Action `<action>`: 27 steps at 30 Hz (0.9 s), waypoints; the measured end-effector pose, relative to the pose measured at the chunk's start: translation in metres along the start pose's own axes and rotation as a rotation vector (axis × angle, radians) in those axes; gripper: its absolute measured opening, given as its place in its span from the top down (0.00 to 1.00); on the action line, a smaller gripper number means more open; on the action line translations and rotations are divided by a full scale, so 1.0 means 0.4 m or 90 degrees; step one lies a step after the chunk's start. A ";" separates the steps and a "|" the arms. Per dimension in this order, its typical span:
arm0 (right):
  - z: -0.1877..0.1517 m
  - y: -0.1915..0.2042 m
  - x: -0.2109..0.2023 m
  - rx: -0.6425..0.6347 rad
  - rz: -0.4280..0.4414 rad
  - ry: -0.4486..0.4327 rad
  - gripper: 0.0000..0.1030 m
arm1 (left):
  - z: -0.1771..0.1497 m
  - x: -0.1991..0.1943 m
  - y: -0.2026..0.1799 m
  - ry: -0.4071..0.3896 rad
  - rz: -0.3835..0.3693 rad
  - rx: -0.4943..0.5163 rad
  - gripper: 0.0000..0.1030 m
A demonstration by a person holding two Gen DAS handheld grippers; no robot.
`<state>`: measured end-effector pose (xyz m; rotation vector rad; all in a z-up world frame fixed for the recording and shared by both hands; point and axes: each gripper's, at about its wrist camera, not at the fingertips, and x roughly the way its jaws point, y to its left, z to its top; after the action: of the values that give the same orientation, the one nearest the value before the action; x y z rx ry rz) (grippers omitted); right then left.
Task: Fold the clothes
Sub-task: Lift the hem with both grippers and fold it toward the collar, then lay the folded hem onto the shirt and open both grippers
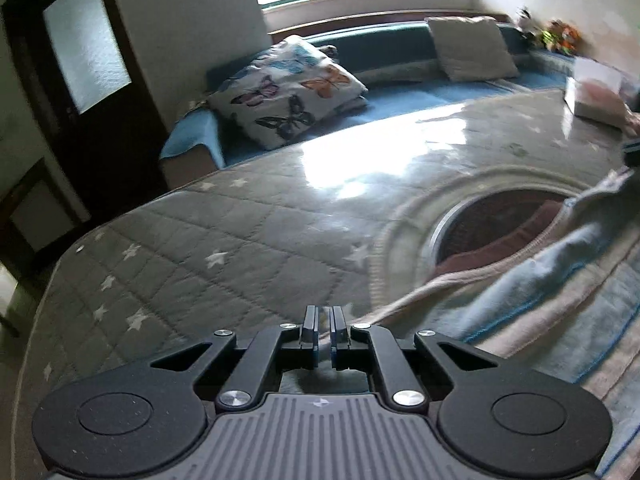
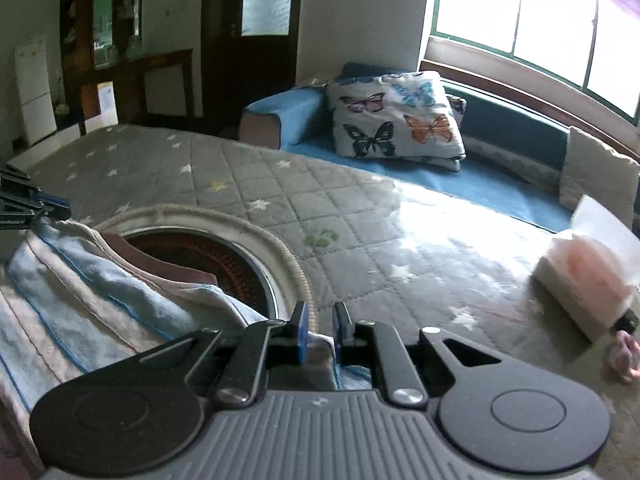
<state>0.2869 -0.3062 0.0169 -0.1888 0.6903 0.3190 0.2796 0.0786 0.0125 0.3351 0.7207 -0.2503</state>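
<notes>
A striped garment in light blue, cream and pink (image 1: pixel 532 300) hangs stretched between my two grippers above the grey quilted table cover (image 1: pixel 224 240). My left gripper (image 1: pixel 324 334) is shut on one edge of the garment. My right gripper (image 2: pixel 320 330) has its jaws slightly apart with the garment's other edge (image 2: pixel 100 304) pinched between them. The left gripper also shows at the left edge of the right wrist view (image 2: pixel 36 206), holding the cloth's far corner. The right gripper's tip shows at the right edge of the left wrist view (image 1: pixel 632 154).
A round heater opening with a white ribbed rim (image 2: pixel 256 240) sits in the table under the garment. A white tissue box (image 2: pixel 580 272) stands at the table's right. A blue sofa with a butterfly cushion (image 2: pixel 396 120) and a window lie beyond. A dark door (image 1: pixel 80 80) is at left.
</notes>
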 end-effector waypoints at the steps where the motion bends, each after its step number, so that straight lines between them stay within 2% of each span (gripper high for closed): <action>1: -0.004 -0.003 -0.013 0.000 0.001 -0.004 0.89 | 0.000 -0.009 0.004 -0.004 0.003 -0.004 0.92; 8: -0.034 0.026 -0.075 -0.007 0.025 -0.022 0.89 | -0.009 -0.088 0.000 -0.028 0.004 -0.010 0.88; 11: -0.029 0.058 -0.090 -0.023 0.043 -0.042 0.89 | -0.010 -0.107 -0.009 -0.030 -0.012 -0.010 0.85; 15: -0.016 0.079 -0.037 -0.031 0.053 -0.009 0.89 | -0.011 -0.101 -0.033 -0.022 -0.030 -0.003 0.85; 19: -0.013 0.053 0.036 0.011 0.043 0.005 0.88 | -0.016 -0.058 -0.046 0.000 -0.034 0.003 0.83; 22: -0.022 0.018 0.085 0.058 0.031 0.027 0.89 | -0.030 -0.015 -0.036 0.027 -0.018 -0.004 0.83; 27: -0.028 -0.011 0.087 0.092 0.035 0.021 0.89 | -0.035 -0.006 -0.014 0.027 -0.024 -0.024 0.83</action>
<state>0.3069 -0.3056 -0.0140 -0.0380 0.7486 0.3183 0.2674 0.0790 0.0030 0.2923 0.7723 -0.2653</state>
